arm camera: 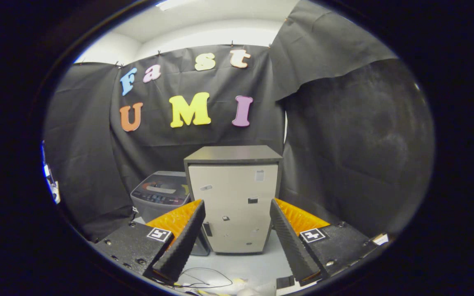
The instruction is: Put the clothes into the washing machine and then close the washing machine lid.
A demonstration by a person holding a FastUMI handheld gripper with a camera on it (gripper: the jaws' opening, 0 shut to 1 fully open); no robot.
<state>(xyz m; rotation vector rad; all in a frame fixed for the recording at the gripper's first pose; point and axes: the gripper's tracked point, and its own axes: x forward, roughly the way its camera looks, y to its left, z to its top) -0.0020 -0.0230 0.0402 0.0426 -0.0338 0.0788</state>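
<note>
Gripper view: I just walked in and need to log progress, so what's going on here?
The tongs are open and hold nothing, raised and facing a pale cabinet beyond their fingers. The washing machine sits beside that cabinet, partly behind one finger, with its lid down. Some cables and light-coloured items lie low between the fingers, too unclear to name. No loading has begun.

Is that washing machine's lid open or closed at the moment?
Closed. The washing machine beside the cabinet shows its lid lying flat on top. The gripper is open, holding nothing.
</note>
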